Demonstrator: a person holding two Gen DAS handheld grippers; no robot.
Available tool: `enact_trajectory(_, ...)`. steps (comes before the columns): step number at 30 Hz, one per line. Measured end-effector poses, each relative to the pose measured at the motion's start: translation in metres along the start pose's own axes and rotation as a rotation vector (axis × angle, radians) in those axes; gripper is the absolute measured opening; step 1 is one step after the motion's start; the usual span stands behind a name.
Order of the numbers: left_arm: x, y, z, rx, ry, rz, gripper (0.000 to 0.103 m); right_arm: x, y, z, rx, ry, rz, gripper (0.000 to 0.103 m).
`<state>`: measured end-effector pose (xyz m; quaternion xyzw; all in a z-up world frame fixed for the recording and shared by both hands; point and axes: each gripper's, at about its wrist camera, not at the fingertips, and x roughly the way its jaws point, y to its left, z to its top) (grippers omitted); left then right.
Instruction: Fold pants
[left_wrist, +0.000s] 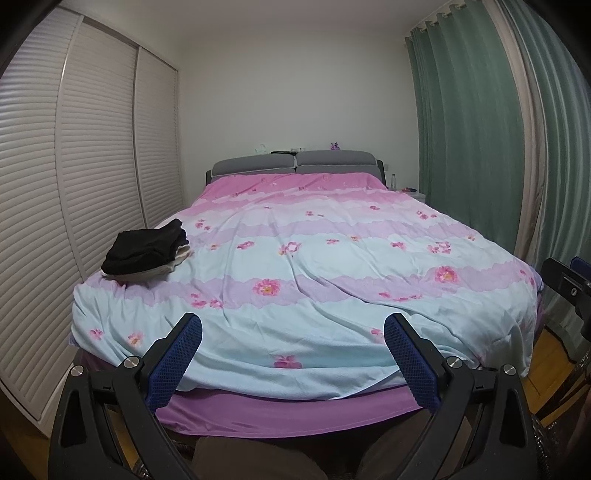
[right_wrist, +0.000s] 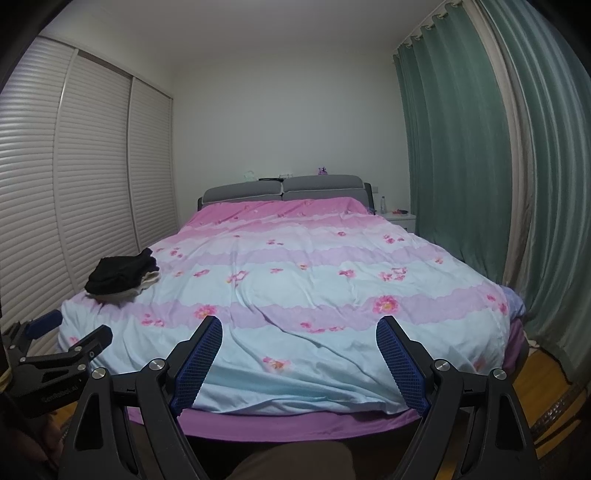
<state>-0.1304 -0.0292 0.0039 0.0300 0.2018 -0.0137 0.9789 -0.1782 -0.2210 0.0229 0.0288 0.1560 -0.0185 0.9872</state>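
A stack of folded clothes, black pants (left_wrist: 146, 246) on top of a pale garment, lies on the left side of the bed; it also shows in the right wrist view (right_wrist: 120, 275). My left gripper (left_wrist: 293, 326) is open and empty, held before the foot of the bed. My right gripper (right_wrist: 299, 328) is open and empty, also at the foot of the bed. The left gripper shows at the left edge of the right wrist view (right_wrist: 70, 341). A brown cloth (left_wrist: 255, 459) shows at the bottom edge below both grippers (right_wrist: 291, 461); what it is I cannot tell.
The bed carries a pale blue and pink flowered duvet (left_wrist: 314, 266) over a purple sheet (left_wrist: 288, 415). Louvred wardrobe doors (left_wrist: 74, 166) stand at left, green curtains (left_wrist: 476, 147) at right. A white nightstand (right_wrist: 400, 219) with a bottle stands by the grey headboard (right_wrist: 280, 190).
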Motion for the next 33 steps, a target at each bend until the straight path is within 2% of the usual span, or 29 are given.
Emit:
enact_trajectory(25,-0.0037,0.0038,-0.0013,0.016,0.016,-0.002,0.103,-0.0008,0.0023,0.0046,0.003,-0.003,0.008,0.086)
enact_trajectory(33,-0.0056,0.0021,-0.0017,0.039,-0.005,0.009,0.103,-0.0016,0.0035,0.0057,0.004,-0.003,0.009,0.086)
